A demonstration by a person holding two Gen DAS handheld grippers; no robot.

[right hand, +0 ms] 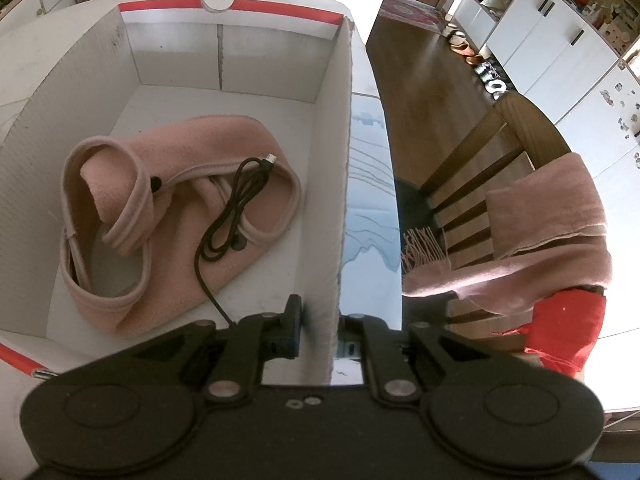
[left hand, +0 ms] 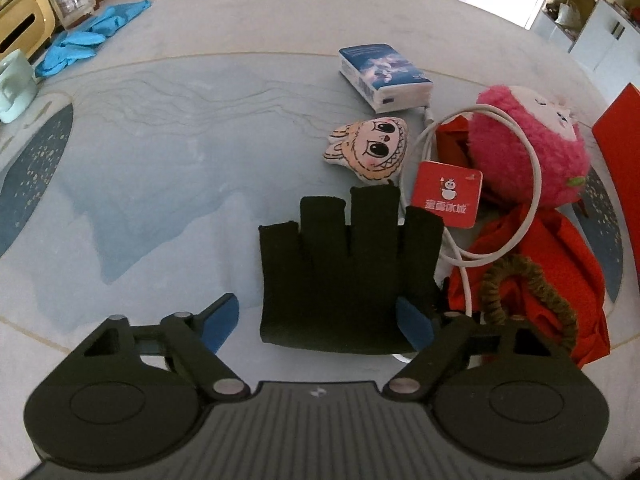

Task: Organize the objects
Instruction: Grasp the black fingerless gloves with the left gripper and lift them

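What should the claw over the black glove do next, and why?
Probably close the left claw on the black fingerless glove. The glove lies flat on the table between its blue pads, which do not yet squeeze it. The right claw is shut on the white box's wall, and the box already holds a pink fleece wrap, so the glove likely goes in there.

glove (left hand: pixel 344 280): black
plush toy (left hand: pixel 528 148): pink, fuzzy
tag (left hand: pixel 446 194): red, white snowman print
cable (left hand: pixel 532 168): white
worktop (left hand: pixel 180 152): pale blue marble veining
box (right hand: pixel 340 184): white, red rim
scarf (right hand: pixel 180 216): dusty pink
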